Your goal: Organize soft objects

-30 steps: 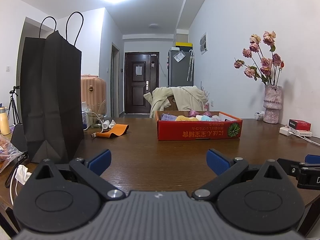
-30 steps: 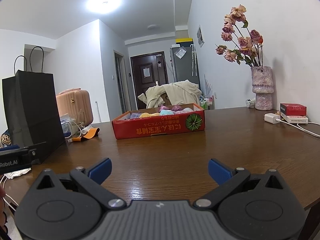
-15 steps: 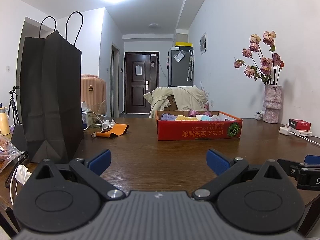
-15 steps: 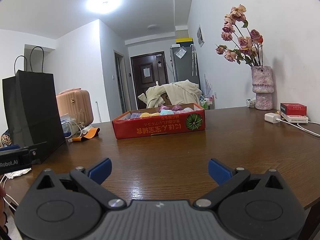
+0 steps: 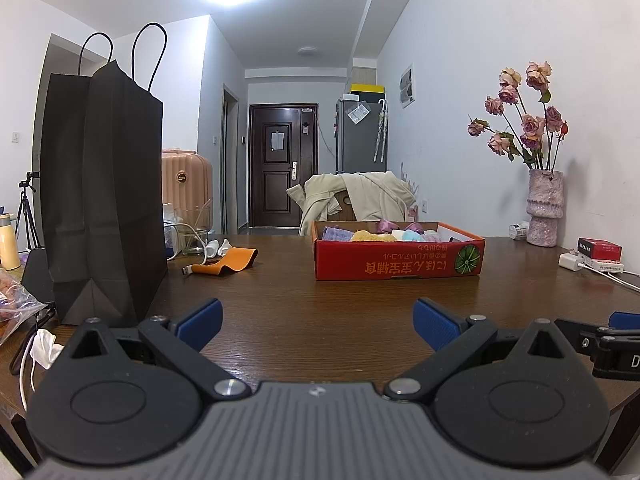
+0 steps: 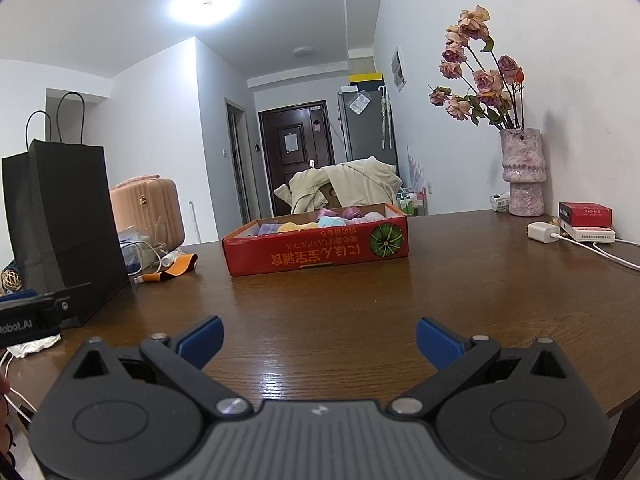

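A red cardboard box (image 5: 398, 266) stands on the far middle of the wooden table (image 5: 304, 312), filled with several pastel soft objects (image 5: 384, 234). It also shows in the right wrist view (image 6: 316, 250), with the soft objects (image 6: 320, 222) inside. My left gripper (image 5: 316, 322) is open and empty, low over the near table edge, well short of the box. My right gripper (image 6: 318, 340) is open and empty, also near the front edge. Its fingers (image 5: 616, 336) show at the right of the left wrist view.
A tall black paper bag (image 5: 100, 196) stands at the left. An orange strap (image 5: 228, 262), cables and a glass lie behind it. A vase of dried roses (image 5: 544, 208), a red packet (image 5: 599, 249) and a charger (image 5: 574, 262) sit at the right by the wall.
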{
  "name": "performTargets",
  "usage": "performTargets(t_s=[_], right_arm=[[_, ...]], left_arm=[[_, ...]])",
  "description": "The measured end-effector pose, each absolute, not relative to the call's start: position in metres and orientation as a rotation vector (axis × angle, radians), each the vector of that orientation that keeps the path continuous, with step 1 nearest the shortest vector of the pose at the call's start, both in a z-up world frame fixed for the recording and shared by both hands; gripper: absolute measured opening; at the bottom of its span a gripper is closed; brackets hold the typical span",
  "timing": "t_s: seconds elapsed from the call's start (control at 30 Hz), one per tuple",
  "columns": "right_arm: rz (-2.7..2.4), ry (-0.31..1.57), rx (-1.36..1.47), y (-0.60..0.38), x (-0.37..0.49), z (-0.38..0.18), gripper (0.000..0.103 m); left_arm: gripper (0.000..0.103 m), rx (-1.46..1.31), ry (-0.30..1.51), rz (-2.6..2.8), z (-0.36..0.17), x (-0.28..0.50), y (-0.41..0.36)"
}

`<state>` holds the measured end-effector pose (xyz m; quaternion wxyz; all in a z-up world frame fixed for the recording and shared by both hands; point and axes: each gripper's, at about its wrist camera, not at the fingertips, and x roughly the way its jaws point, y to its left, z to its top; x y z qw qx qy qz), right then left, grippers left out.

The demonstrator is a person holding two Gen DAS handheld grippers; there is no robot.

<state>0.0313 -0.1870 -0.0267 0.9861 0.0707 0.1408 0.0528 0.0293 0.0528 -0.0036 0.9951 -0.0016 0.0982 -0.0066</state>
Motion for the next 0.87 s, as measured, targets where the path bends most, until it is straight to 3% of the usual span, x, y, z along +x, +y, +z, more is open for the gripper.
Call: performTargets(t_s=[0.87], right_arm=[[0.113, 0.220, 0.105, -0.1845, 0.0278, -0.0185, 0.103]], left_arm=[[0.103, -0.012, 0.130, -0.019, 0.0024, 0.0249, 0.0534]])
